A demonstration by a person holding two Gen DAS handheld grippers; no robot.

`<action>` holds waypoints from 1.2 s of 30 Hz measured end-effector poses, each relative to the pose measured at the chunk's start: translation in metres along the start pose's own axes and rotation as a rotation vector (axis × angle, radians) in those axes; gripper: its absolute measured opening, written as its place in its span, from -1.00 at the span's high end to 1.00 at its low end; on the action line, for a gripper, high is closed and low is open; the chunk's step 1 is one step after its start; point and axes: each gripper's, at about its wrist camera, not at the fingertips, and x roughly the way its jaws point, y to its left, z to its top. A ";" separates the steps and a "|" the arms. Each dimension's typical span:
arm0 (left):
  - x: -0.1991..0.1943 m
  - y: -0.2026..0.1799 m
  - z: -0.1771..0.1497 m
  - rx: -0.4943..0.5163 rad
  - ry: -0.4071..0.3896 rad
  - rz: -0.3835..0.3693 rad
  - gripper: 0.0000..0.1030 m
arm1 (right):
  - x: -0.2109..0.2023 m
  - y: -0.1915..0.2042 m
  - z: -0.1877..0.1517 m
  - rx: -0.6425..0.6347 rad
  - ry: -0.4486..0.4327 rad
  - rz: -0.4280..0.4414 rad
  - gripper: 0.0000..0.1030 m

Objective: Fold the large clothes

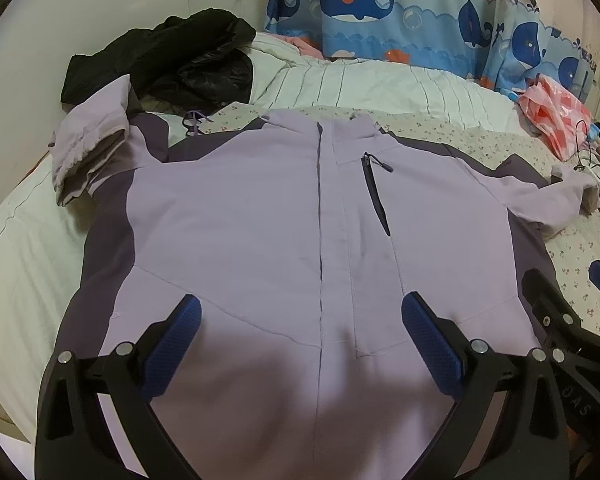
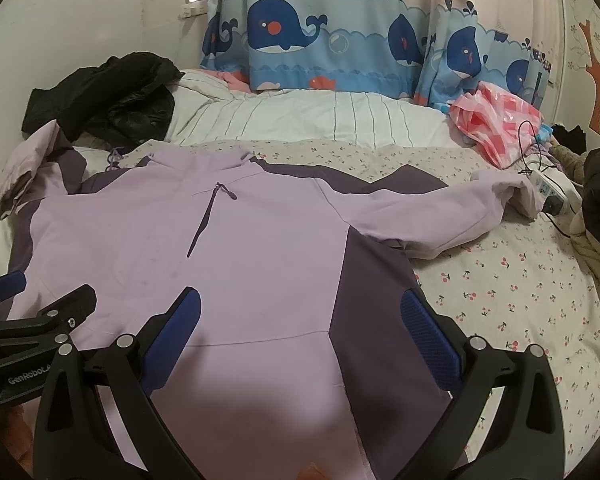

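Lilac jacket (image 1: 260,208) flat on bed (image 2: 520,280), collar away; both grippers, left (image 1: 300,344) and right (image 2: 300,344), fingers spread, empty, over near hem; right nearer outstretched sleeve (image 2: 440,208).

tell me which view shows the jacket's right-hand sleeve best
The right wrist view: the sleeve lies stretched out across the floral sheet, visible from shoulder to cuff. In the left wrist view the same sleeve is squeezed against the fisheye edge, foreshortened, its cuff hard to make out.
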 end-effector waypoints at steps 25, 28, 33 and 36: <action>0.003 -0.001 -0.001 0.016 0.018 0.009 -0.87 | 0.003 -0.003 0.000 0.005 0.009 0.004 -0.88; 0.003 -0.001 -0.001 0.015 0.019 0.008 -0.87 | 0.003 -0.003 0.000 0.004 0.008 0.004 -0.88; 0.004 -0.002 -0.001 0.015 0.020 0.008 -0.87 | 0.003 -0.004 0.000 0.006 0.010 0.004 -0.88; 0.005 -0.004 -0.002 0.013 0.023 0.004 -0.87 | 0.004 -0.005 0.000 0.013 0.015 0.002 -0.88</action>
